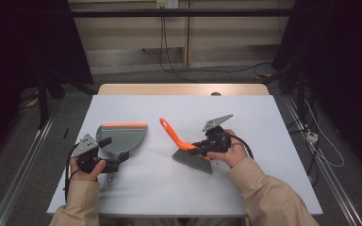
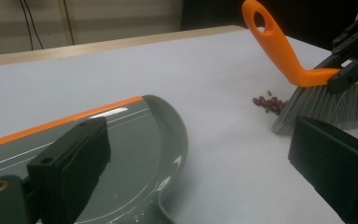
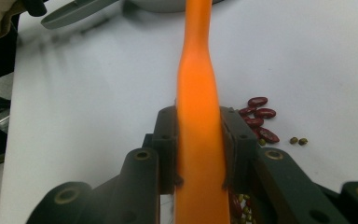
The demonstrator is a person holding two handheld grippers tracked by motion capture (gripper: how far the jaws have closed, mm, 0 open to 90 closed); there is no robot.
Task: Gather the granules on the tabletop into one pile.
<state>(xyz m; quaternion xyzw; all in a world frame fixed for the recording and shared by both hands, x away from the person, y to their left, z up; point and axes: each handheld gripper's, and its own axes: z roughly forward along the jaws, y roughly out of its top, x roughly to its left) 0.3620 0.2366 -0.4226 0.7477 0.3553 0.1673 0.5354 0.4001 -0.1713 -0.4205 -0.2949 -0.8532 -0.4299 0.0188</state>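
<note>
Your right claw (image 1: 201, 149) squeezes the brush (image 3: 200, 116) by its hard orange handle; soft bristles bend, beans (image 2: 269, 103) roll just ahead. Your left claw (image 1: 115, 165) holds the light dustpan (image 1: 122, 137) by its handle.

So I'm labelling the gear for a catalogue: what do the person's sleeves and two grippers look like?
Both sleeves are beige. The left gripper and right gripper are black, each topped by a grey three-cornered plate and trailing a black cable. Up close, the jaws are blocky black pads on arms with round screw holes.
</note>
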